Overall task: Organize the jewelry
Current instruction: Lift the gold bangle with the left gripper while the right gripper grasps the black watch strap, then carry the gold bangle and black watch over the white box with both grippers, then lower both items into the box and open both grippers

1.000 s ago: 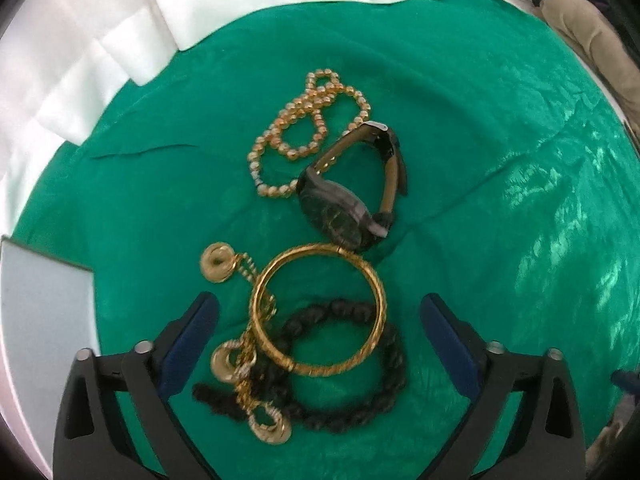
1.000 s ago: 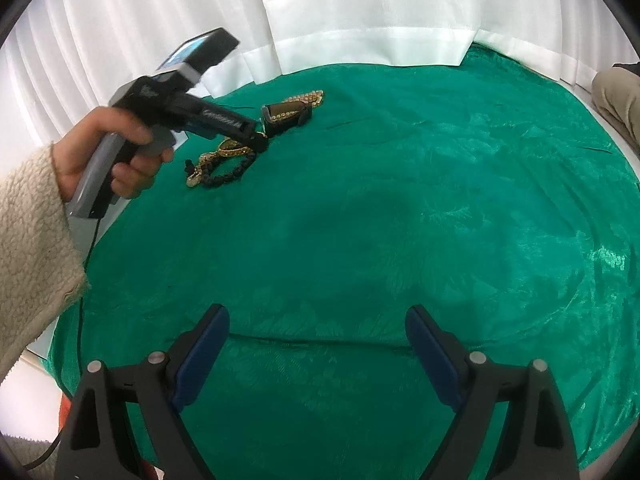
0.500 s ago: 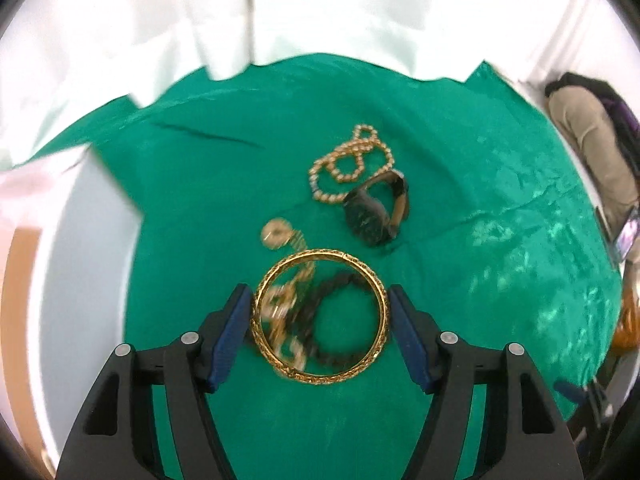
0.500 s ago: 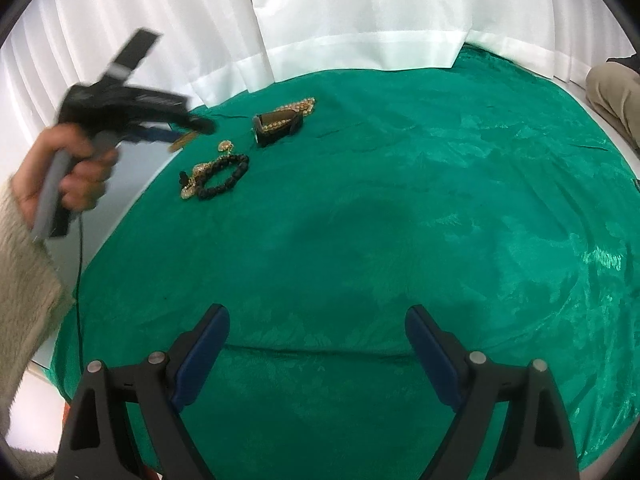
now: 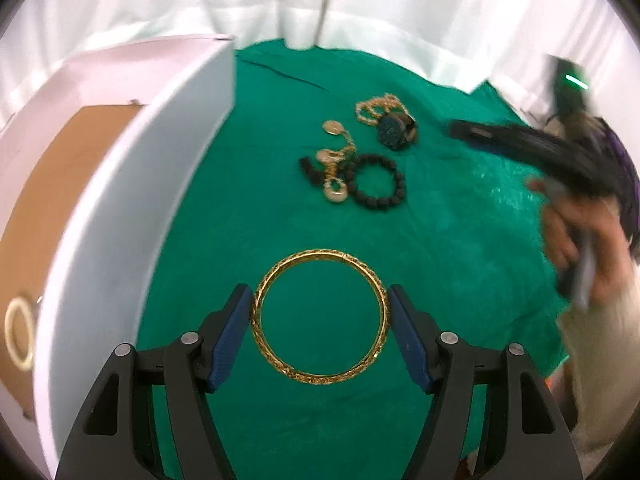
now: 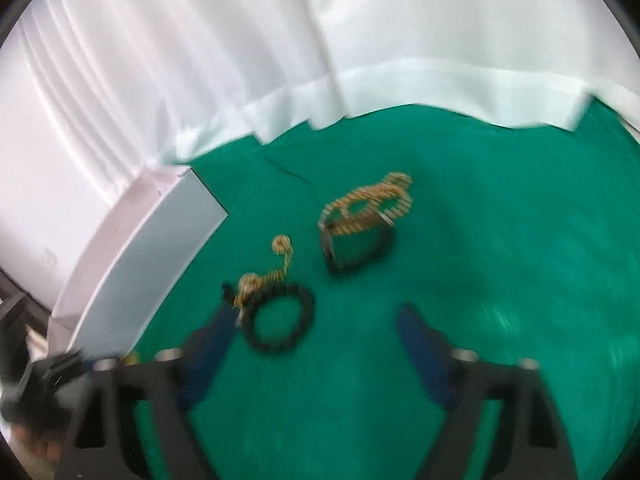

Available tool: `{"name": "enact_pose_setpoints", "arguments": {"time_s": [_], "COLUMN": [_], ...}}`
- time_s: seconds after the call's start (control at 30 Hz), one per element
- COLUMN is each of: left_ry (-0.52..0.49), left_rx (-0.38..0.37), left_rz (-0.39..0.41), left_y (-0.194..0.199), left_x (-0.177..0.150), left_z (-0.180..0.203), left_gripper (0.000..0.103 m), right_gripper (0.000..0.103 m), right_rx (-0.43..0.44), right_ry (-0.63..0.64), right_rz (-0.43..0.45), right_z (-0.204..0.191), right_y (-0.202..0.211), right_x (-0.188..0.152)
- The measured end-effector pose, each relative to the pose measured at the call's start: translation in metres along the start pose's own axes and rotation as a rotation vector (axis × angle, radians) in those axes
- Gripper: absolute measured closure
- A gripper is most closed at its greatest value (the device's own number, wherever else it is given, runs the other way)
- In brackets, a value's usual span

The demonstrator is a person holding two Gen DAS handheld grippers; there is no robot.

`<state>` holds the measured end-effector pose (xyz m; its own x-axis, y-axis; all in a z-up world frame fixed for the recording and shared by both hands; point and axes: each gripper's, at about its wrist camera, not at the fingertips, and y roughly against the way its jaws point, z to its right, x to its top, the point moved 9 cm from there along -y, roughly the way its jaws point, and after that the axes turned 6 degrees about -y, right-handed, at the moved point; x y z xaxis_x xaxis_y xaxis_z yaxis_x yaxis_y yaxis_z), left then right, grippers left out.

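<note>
My left gripper (image 5: 320,320) is shut on a gold bangle (image 5: 266,348) and holds it above the green cloth, beside the white box (image 5: 132,200). A pale ring (image 5: 18,332) lies inside the box. On the cloth farther off lie a black bead bracelet (image 5: 378,184), a gold chain with discs (image 5: 336,160), a dark watch (image 5: 396,130) and a gold bead necklace (image 5: 374,106). My right gripper (image 6: 316,338) is open and empty, close over the black bead bracelet (image 6: 280,322), with the watch (image 6: 352,248) and the bead necklace (image 6: 372,200) beyond. It also shows blurred in the left wrist view (image 5: 520,140).
The white box (image 6: 140,264) with a brown floor (image 5: 52,184) stands at the cloth's left edge. White curtains (image 6: 320,40) hang behind the table. The green cloth (image 5: 460,240) spreads wide to the right.
My left gripper closed on the gold bangle, lifted it off the pile and carried it back toward the white box. My right gripper moved fast across the cloth to the jewelry pile.
</note>
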<state>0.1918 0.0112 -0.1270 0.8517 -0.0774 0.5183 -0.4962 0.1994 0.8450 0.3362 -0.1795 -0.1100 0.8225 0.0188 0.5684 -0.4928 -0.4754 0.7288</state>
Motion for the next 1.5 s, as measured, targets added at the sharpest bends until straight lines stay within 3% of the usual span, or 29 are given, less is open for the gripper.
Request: {"name": "enact_pose_setpoints", "arguments": {"time_s": [0.1, 0.2, 0.27, 0.37, 0.63, 0.73, 0.9, 1.07, 1.3, 1.5], "left_ry": [0.027, 0.046, 0.044, 0.048, 0.108, 0.126, 0.180, 0.289, 0.420, 0.488], "left_rx": [0.024, 0.021, 0.029, 0.037, -0.024, -0.047, -0.033, 0.099, 0.301, 0.307], "left_rz": [0.029, 0.046, 0.054, 0.064, 0.119, 0.160, 0.240, 0.278, 0.241, 0.167], "left_y": [0.015, 0.027, 0.030, 0.036, 0.069, 0.102, 0.163, 0.191, 0.181, 0.146], "left_x": [-0.004, -0.007, -0.008, -0.011, -0.013, -0.015, -0.019, -0.032, -0.061, -0.079], "left_z": [-0.011, -0.017, -0.020, -0.023, -0.023, -0.026, -0.058, -0.129, -0.229, -0.264], "left_gripper": [0.033, 0.033, 0.033, 0.033, 0.033, 0.033, 0.033, 0.033, 0.033, 0.033], "right_gripper": [0.060, 0.072, 0.092, 0.092, 0.092, 0.092, 0.092, 0.092, 0.092, 0.092], "right_rx": [-0.047, -0.116, -0.155, -0.169, -0.003, 0.052, 0.217, 0.320, 0.338, 0.285], "right_ry": [0.060, 0.110, 0.158, 0.163, 0.153, 0.220, 0.364, 0.509, 0.604, 0.656], "right_rz": [-0.097, -0.164, -0.199, -0.174, -0.057, -0.036, -0.003, -0.002, -0.071, -0.151], "right_z": [-0.006, -0.008, -0.008, -0.008, -0.060, -0.105, -0.220, -0.328, -0.415, -0.443], "right_y": [-0.052, -0.089, -0.102, -0.096, -0.005, 0.023, 0.054, 0.047, -0.012, -0.069], "right_x": [0.020, 0.027, 0.023, 0.025, 0.011, -0.002, -0.017, -0.026, -0.056, -0.084]}}
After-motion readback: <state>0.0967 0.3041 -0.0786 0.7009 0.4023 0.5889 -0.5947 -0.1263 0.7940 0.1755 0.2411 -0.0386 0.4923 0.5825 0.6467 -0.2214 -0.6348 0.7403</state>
